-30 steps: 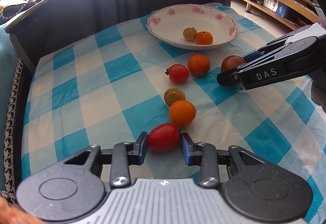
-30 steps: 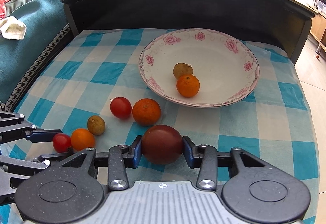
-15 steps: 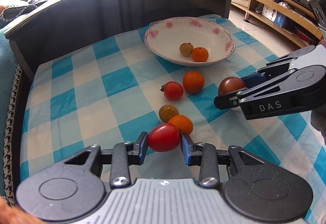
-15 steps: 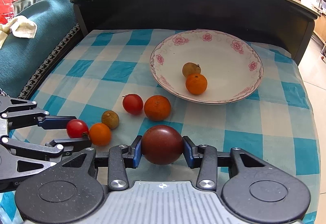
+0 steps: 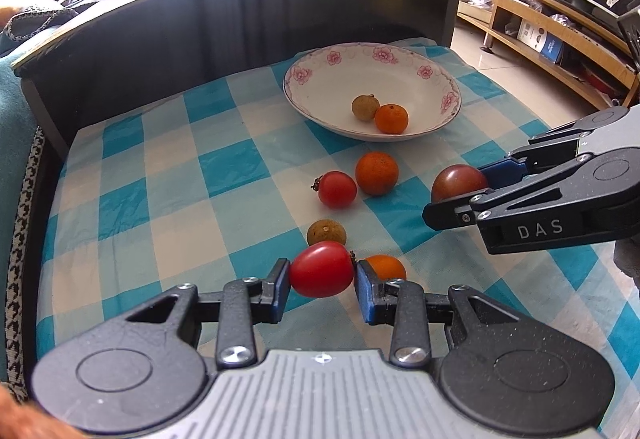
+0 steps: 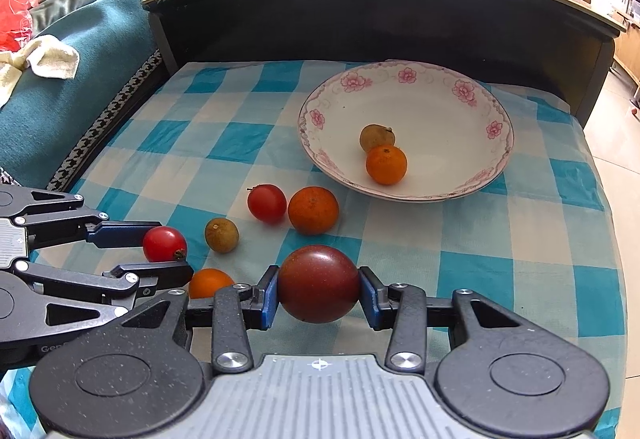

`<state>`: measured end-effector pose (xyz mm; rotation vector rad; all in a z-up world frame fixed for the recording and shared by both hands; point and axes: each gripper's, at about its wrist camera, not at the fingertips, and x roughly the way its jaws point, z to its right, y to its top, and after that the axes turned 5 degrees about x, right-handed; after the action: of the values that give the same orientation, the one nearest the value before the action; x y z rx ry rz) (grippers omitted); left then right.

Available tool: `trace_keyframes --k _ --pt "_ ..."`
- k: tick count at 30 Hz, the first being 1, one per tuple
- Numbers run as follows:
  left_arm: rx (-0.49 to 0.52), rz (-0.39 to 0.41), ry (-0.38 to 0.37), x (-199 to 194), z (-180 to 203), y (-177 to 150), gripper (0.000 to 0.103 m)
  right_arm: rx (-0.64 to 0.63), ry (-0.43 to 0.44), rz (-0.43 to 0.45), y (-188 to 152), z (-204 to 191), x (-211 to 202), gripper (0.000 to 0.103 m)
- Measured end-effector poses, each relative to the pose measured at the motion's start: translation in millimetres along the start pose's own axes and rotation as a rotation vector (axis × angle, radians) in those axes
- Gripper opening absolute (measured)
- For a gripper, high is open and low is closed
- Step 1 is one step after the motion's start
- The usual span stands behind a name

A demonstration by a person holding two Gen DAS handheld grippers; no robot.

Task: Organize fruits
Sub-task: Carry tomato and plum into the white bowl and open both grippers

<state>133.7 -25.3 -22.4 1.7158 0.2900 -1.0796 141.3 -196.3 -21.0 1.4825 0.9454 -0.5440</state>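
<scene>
My left gripper is shut on a red cherry tomato, held above the checked cloth. My right gripper is shut on a dark red-brown tomato, also lifted; that gripper shows at the right of the left wrist view. On the cloth lie a small orange, a brownish longan, a second red tomato and a larger orange. The flowered white bowl at the back holds a longan and an orange.
A dark curved backboard rises behind the bowl, with more fruit on its top ledge. A teal blanket lies left of the cloth. Wooden shelves and tiled floor are off the right edge.
Both grippers have risen and drawn back from the cloth, each still carrying its tomato. The fruit on the cloth and in the bowl stayed put.
</scene>
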Motion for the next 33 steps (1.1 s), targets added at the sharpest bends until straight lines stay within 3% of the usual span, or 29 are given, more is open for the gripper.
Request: trace_keyframes --k 16,33 --pt "0.006 0.058 0.0 1 7 29 0.044 0.029 -0.028 0.069 15 10 -9 0.036" --pt "0.061 0.125 0.039 50 11 94 0.043 0.051 -0.093 0.125 43 42 11 0.036"
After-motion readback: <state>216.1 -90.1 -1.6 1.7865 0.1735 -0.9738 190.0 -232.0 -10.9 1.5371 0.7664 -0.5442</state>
